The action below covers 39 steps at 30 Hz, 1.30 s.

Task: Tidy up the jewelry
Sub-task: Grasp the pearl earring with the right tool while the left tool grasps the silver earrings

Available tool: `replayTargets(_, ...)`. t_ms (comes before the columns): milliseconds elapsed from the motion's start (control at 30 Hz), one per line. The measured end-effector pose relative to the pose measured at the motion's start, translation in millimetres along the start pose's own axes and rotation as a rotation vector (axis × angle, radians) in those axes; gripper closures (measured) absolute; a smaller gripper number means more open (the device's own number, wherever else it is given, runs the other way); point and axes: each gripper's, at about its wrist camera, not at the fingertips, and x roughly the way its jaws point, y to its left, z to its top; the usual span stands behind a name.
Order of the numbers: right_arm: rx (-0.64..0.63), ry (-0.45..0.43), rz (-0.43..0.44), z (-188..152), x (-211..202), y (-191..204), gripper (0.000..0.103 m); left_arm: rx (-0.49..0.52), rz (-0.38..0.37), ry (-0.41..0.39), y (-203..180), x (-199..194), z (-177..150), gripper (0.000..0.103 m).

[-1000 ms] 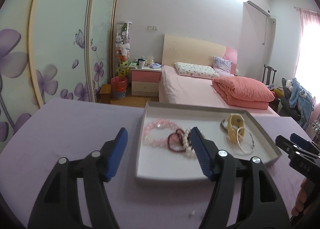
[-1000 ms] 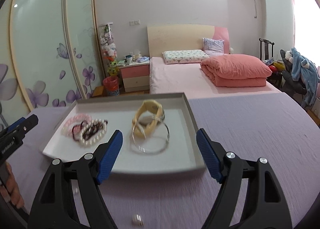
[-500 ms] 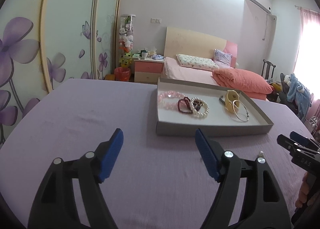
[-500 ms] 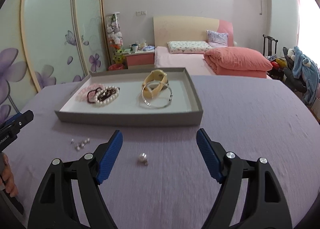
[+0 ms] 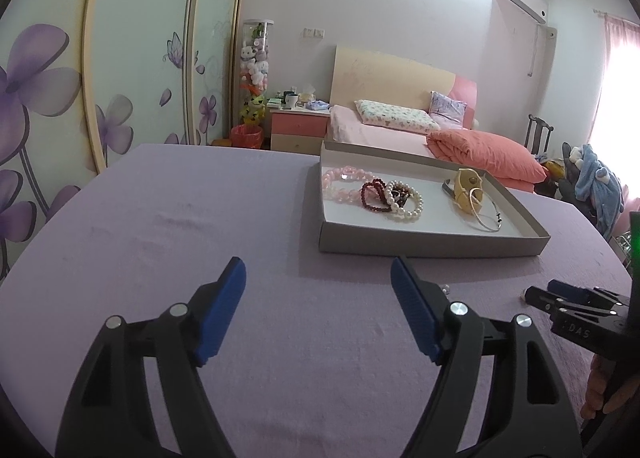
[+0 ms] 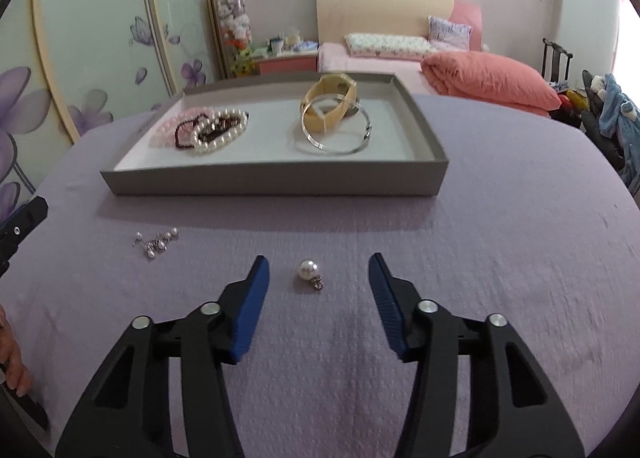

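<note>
Right gripper (image 6: 318, 272) low over the purple cloth (image 6: 500, 226), jaws apart, nothing between the pads yet. A single pearl pendant (image 6: 309, 273) lies on the cloth between the two blue fingertips, slightly left of centre, touching neither. Judged: lined up this way so a plain closing will pinch the pendant; its small metal loop points toward the near side.

A little cluster of pearl earrings (image 6: 157, 243) lies loose on the cloth to the left, near the front wall of the tray (image 6: 272, 182).

Tray sits at the far side of the cloth. Inside, on its left: pink bead bracelet (image 6: 168, 129), dark red bead bracelet (image 6: 208, 130) and pearl bracelet (image 6: 218, 134), overlapping. On its right: gold bangle (image 6: 330, 110) leaning on a thin silver bangle (image 6: 336, 138). Grouping looks deliberate, beads apart from metal.

Left gripper (image 5: 318, 286) hovers over bare cloth, jaws apart, empty, well short of the tray; probably waiting.

Risk judged: the round pearl may roll off the pads.
</note>
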Motion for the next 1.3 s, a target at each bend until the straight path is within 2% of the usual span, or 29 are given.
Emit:
replayTargets(133, 0.012, 0.045, 0.010, -1, 8, 1, 0.063, -0.003, -0.001, 0.004, 0, 2, 1, 0.029)
replayTargets(300, 0.010, 0.045, -0.004, 1, 9, 1, 0.070, -0.004, -0.001, 0.005, 0, 3, 1, 0.029)
replayTargets(433, 0.001, 0.046, -0.019, 1, 8, 1, 0.088, -0.004, -0.001, 0.008, 0, 4, 2, 0.029)
replayTargets(800, 0.033, 0.054, -0.031, -7, -1, -12, 0.089, 0.020, -0.028, 0.038, -12, 9, 1, 0.029)
replayTargets(1067, 0.078, 0.065, -0.024, -20, -14, -28, 0.089, 0.105, -0.096, 0.141, -53, 29, -4, 0.026)
replayTargets(1300, 0.081, 0.068, -0.004, -26, -18, -29, 0.089, 0.170, -0.109, 0.259, -88, 59, -8, 0.029)
